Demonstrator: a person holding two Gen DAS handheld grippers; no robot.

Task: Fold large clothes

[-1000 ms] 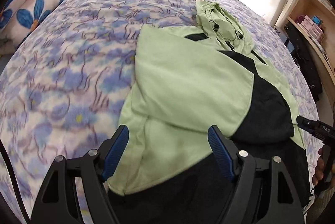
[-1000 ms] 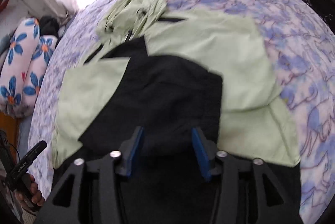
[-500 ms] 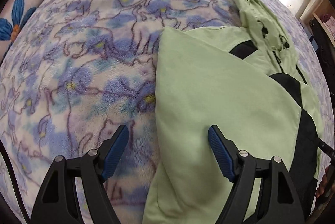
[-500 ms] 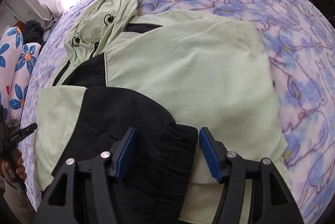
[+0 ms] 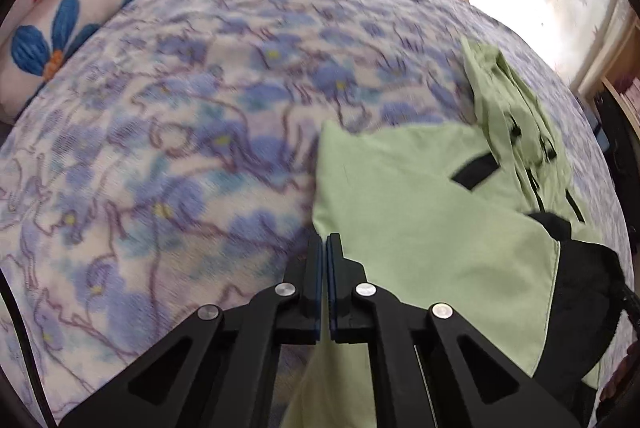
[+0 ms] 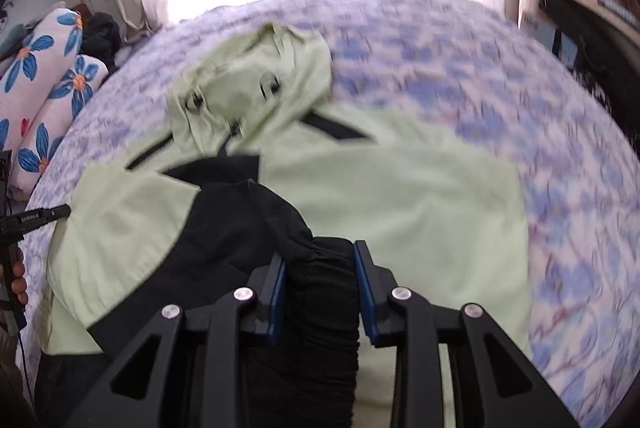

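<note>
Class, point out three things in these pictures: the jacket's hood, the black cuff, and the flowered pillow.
hood (image 6: 256, 84), right wrist view, on its green crown.
black cuff (image 6: 320, 292), right wrist view, on the gathered part between the pads.
flowered pillow (image 5: 68, 24), left wrist view, on a blue petal.

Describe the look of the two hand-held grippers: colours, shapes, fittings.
Both the left hand-held gripper and the right hand-held gripper are matte black, with angular linkage arms that have triangular cut-outs, silver round pivot pins, and blue pads lining the inner faces of the fingers.
</note>
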